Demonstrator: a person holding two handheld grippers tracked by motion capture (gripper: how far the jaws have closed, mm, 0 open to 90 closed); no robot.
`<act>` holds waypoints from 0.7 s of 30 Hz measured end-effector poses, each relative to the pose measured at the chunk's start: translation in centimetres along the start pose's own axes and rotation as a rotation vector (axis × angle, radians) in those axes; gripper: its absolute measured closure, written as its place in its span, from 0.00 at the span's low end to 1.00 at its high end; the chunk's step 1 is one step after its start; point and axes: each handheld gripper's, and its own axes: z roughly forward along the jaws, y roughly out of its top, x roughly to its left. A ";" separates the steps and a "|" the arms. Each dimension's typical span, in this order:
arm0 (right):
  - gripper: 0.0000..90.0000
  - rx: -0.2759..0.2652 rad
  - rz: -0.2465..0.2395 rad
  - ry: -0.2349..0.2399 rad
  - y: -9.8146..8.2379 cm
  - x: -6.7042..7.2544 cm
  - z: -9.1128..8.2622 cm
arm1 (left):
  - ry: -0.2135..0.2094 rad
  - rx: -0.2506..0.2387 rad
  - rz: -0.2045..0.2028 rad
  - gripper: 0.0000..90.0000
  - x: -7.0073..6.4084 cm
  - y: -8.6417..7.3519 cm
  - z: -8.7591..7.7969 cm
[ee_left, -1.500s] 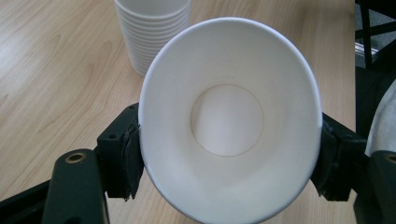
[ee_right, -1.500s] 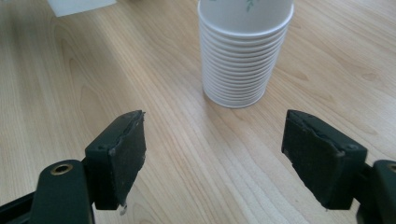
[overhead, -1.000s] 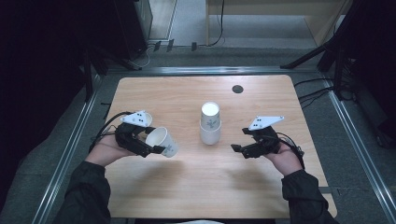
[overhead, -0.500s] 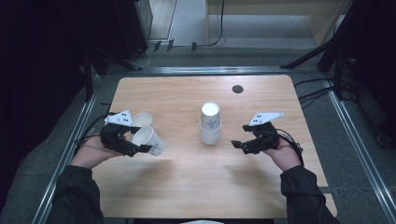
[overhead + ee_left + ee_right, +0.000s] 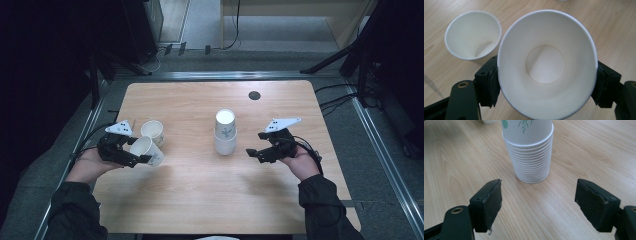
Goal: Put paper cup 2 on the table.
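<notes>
My left gripper (image 5: 136, 152) is shut on a white paper cup (image 5: 148, 150), which is tilted with its mouth toward the gripper camera. In the left gripper view both pads (image 5: 489, 83) press the sides of this cup (image 5: 546, 65); the jaws have just been opening a little, with the cup still between them. A second white cup (image 5: 152, 131) stands upright just beyond it, also seen as the cup (image 5: 472, 35) at upper left. A stack of paper cups (image 5: 225, 133) stands mid-table. My right gripper (image 5: 255, 144) is open and has nothing in it, a short way right of the stack (image 5: 530, 152).
The wooden table (image 5: 200, 195) has a dark round hole (image 5: 254, 95) near its far edge. A metal frame (image 5: 380, 150) runs around the table. Cables trail off both grippers at the sides.
My left hand has carried the held cup leftward and slightly down, ending beside the second cup. The right hand and the stack have stayed in place.
</notes>
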 end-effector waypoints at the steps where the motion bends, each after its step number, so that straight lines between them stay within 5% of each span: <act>1: 0.24 0.000 0.002 0.000 0.0 0.0 0.0 | 0.001 0.003 -0.004 0.27 0.2 -0.1 0.1; 21: 0.24 0.027 0.008 0.001 -0.3 0.3 0.4 | 0.054 0.123 -0.008 0.26 1.2 -1.0 2.8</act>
